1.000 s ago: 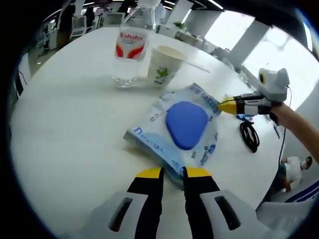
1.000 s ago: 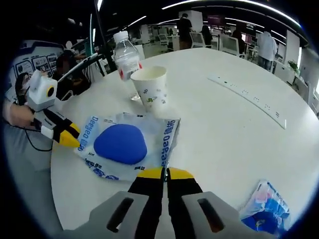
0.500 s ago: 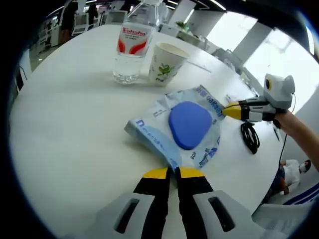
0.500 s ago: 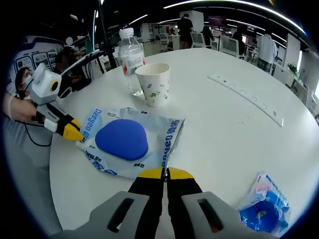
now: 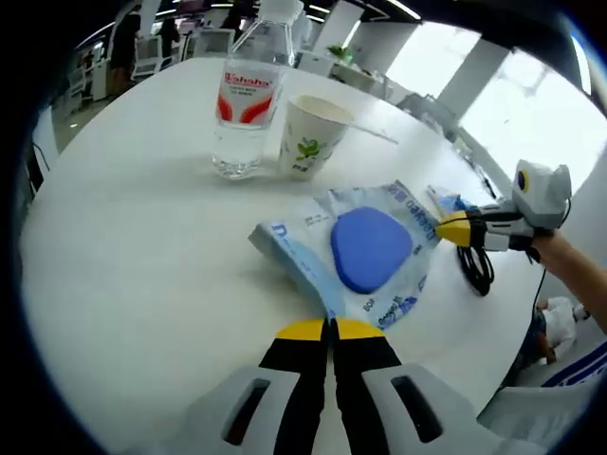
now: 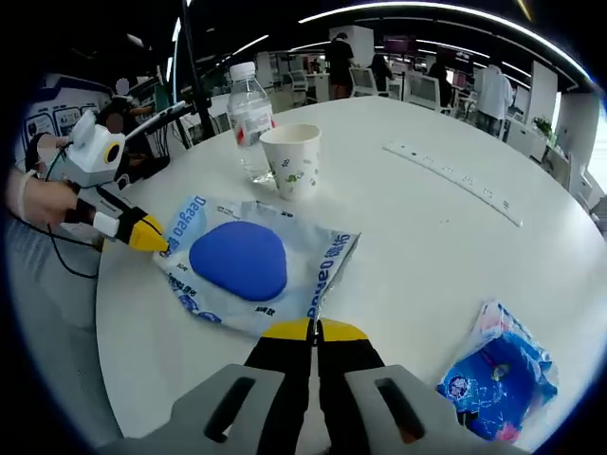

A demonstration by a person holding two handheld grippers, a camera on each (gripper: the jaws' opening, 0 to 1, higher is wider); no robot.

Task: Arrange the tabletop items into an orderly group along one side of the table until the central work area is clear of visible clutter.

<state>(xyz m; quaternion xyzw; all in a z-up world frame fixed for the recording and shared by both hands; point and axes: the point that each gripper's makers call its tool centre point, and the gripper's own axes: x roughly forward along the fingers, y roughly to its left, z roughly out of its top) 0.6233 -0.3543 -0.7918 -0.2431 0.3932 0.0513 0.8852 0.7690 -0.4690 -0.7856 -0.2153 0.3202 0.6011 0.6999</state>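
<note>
A pale blue wet-wipes pack (image 5: 365, 248) (image 6: 248, 265) with a dark blue lid lies on the round white table (image 5: 142, 246). In the left gripper view my left gripper (image 5: 327, 329) is shut, and the pack's near edge runs in between its yellow tips. My right gripper (image 5: 455, 228) meets the pack's far edge. Seen from the right gripper view, my right gripper (image 6: 317, 330) is shut on the pack's near edge, while the left gripper (image 6: 147, 234) pinches its left corner. A water bottle (image 5: 247, 95) (image 6: 250, 112) and a paper cup (image 5: 311, 135) (image 6: 292, 159) stand together beyond the pack.
A second blue wipes pack (image 6: 496, 384) lies at the table's near right edge. A white power strip (image 6: 455, 180) stretches across the far right. A black cable (image 5: 474, 265) coils near the table edge. Office desks and people stand far behind.
My left jaws have gone from a small gap to shut on the pack's edge. The pack has slid a little away from the bottle and cup. The right jaws stay shut.
</note>
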